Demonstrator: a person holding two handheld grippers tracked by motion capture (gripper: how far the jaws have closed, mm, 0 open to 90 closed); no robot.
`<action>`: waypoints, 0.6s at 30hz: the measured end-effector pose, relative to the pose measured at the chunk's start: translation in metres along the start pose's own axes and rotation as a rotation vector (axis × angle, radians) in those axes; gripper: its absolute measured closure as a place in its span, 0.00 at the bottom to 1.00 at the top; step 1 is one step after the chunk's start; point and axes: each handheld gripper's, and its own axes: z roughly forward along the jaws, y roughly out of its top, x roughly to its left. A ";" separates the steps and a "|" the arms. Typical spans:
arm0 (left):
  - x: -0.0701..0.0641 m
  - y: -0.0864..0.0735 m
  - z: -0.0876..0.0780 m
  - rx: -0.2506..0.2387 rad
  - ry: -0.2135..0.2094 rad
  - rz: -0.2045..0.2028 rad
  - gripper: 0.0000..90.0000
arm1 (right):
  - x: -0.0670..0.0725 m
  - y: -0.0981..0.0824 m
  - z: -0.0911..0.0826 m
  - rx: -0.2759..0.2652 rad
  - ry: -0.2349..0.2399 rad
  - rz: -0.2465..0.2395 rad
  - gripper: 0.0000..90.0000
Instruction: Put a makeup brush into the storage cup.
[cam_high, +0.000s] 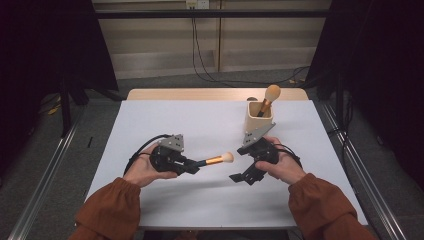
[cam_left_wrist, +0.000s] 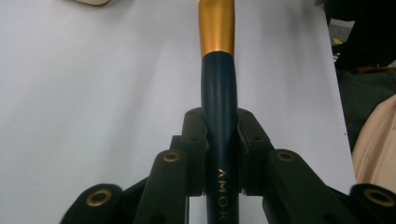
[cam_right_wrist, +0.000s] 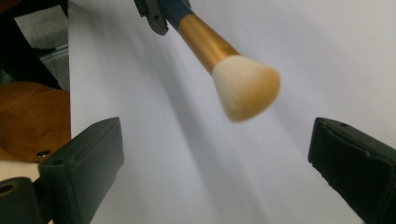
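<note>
A makeup brush (cam_high: 216, 160) with a dark blue handle (cam_left_wrist: 218, 93), gold ferrule and pale bristle head (cam_right_wrist: 245, 88) is held level above the white table (cam_high: 165, 120). My left gripper (cam_high: 192, 166) (cam_left_wrist: 219, 135) is shut on the handle, with the bristles pointing right. My right gripper (cam_high: 244, 177) (cam_right_wrist: 215, 158) stands open just right of the bristles; its two black pads are wide apart and nothing lies between them. In the right gripper view the brush head hangs ahead of the jaws, and the tip of the left gripper (cam_right_wrist: 152, 14) shows at the top.
A beige square cup (cam_high: 259, 117) stands at the back right of the table, with a second brush (cam_high: 270, 95) upright in it, bristles up. Metal rails and cables run along the floor on both sides. An orange sleeve (cam_right_wrist: 28, 116) shows at the left.
</note>
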 end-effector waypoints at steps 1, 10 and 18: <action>0.001 -0.001 -0.001 -0.010 0.003 -0.009 0.85 | 0.000 -0.001 -0.001 -0.006 -0.004 0.012 0.06; 0.002 -0.009 -0.008 -0.108 0.025 -0.046 0.85 | -0.001 -0.014 -0.003 -0.052 -0.013 0.066 0.03; 0.001 -0.010 -0.011 -0.191 0.035 -0.062 0.85 | 0.004 -0.022 0.000 -0.131 -0.057 0.080 0.07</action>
